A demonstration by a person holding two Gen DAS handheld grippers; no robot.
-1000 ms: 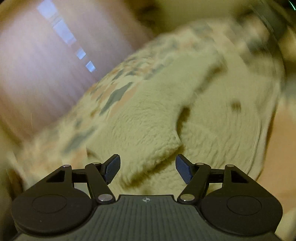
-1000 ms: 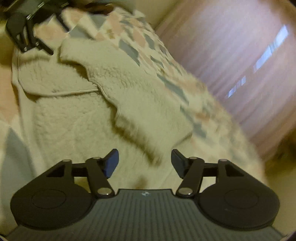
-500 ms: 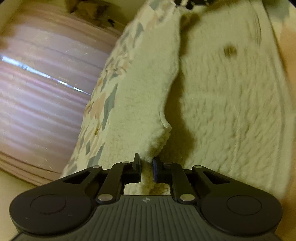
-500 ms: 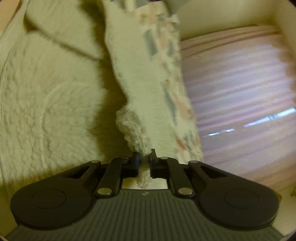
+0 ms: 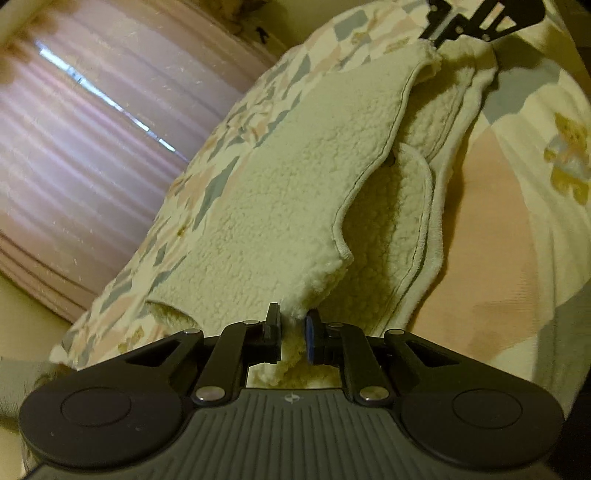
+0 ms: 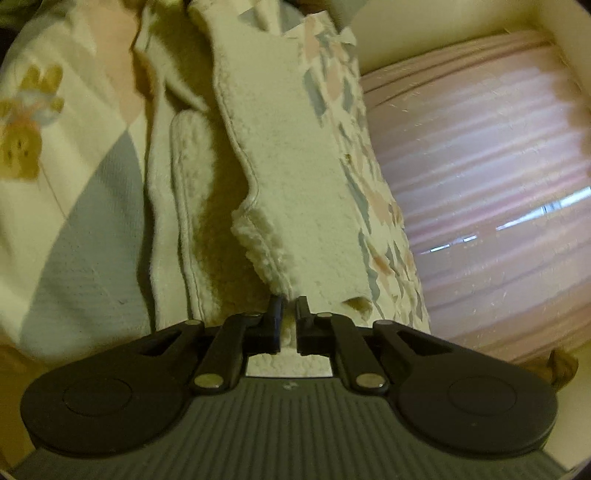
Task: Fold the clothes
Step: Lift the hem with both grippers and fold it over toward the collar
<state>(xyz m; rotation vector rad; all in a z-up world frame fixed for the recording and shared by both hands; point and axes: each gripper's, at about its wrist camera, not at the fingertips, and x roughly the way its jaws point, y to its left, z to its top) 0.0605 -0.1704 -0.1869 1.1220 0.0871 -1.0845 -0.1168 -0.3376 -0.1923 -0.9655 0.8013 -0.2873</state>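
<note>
The left gripper [image 5: 293,332] has its jaws clamped on one edge of the cream fleece garment [image 5: 280,192], which lies half-folded on the bed's patchwork quilt [image 5: 491,229], and the right gripper [image 6: 289,325] pinches another edge beside pink curtains [image 6: 480,177].

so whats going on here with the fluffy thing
A person is folding a cream fleece garment with a handheld gripper in each hand. The left gripper is shut on one corner of the fleece, and the right gripper is shut on the corner at the other end; it also shows at the far end in the left view. Between them they hold one panel raised over the rest of the garment, which lies on a patchwork bedspread with teddy bear prints. The fold is partway done.
</note>
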